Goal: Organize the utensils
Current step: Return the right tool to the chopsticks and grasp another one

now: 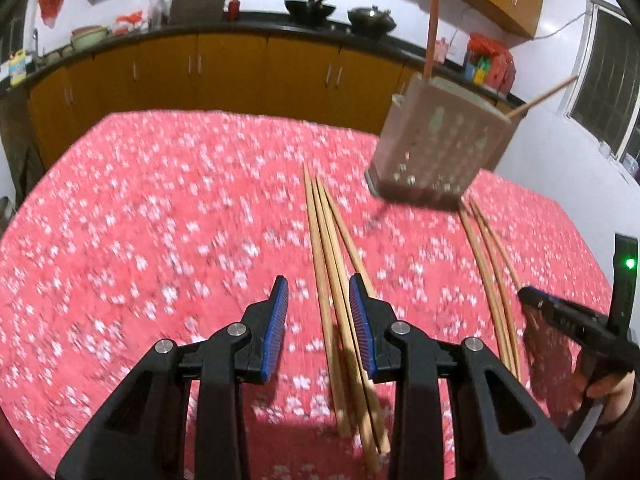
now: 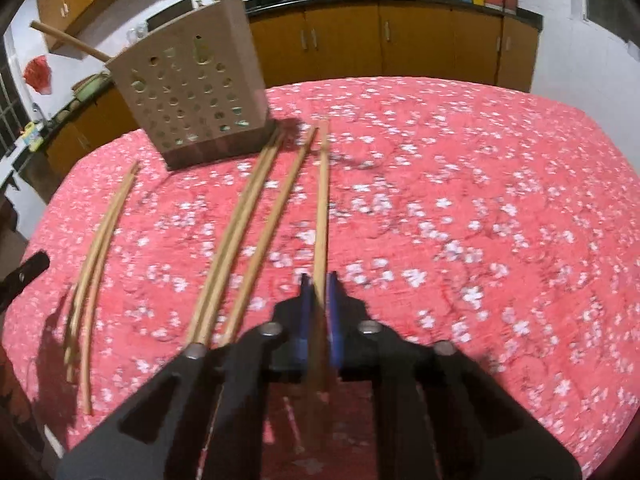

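Note:
Several wooden chopsticks lie on the red floral tablecloth [image 1: 140,220]. My left gripper [image 1: 318,300] is open, low over one bundle of chopsticks [image 1: 328,264] that runs between its blue pads. A second bundle [image 1: 490,264] lies to its right. A brown perforated utensil holder [image 1: 436,144] stands beyond, with chopsticks sticking out of it. My right gripper [image 2: 319,292] is shut on a single chopstick [image 2: 321,200] that points toward the holder [image 2: 192,92]. More chopsticks [image 2: 244,240] lie left of it. The right gripper also shows at the right edge of the left wrist view [image 1: 560,312].
The table's front edge is close below both grippers. Orange kitchen cabinets [image 1: 240,68] with a dark counter, woks [image 1: 310,8] and bottles run behind the table. A window [image 1: 612,76] is on the right wall.

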Action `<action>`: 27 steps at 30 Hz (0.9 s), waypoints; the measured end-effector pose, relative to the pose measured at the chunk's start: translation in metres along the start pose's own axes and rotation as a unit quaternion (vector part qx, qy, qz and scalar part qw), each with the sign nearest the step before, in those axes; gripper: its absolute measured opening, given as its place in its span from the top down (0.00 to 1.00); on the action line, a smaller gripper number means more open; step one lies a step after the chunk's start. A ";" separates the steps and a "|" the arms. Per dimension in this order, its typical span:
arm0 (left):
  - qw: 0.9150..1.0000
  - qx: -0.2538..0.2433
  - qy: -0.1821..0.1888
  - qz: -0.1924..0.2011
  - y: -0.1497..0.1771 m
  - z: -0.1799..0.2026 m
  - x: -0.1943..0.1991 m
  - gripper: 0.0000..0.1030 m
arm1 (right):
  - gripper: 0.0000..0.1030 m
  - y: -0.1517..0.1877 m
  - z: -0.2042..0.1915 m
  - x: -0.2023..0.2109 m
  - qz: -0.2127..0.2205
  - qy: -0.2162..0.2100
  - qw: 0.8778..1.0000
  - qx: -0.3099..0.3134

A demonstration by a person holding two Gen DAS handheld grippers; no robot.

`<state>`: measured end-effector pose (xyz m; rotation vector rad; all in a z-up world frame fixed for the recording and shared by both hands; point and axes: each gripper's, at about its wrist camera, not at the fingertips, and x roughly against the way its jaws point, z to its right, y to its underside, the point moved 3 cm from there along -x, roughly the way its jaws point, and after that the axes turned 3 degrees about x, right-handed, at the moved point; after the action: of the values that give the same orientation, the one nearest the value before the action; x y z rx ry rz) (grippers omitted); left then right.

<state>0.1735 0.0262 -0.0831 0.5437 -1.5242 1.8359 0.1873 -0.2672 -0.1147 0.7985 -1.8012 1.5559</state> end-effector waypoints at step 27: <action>0.995 -0.057 -0.068 -0.047 0.003 0.008 -0.046 0.92 | 0.92 -0.003 0.006 -0.006 0.008 0.036 0.999 0.028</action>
<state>0.2017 0.0074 -0.1150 0.6858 -1.6519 1.6580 0.1932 -0.2732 -0.1178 0.7466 -1.7229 1.6302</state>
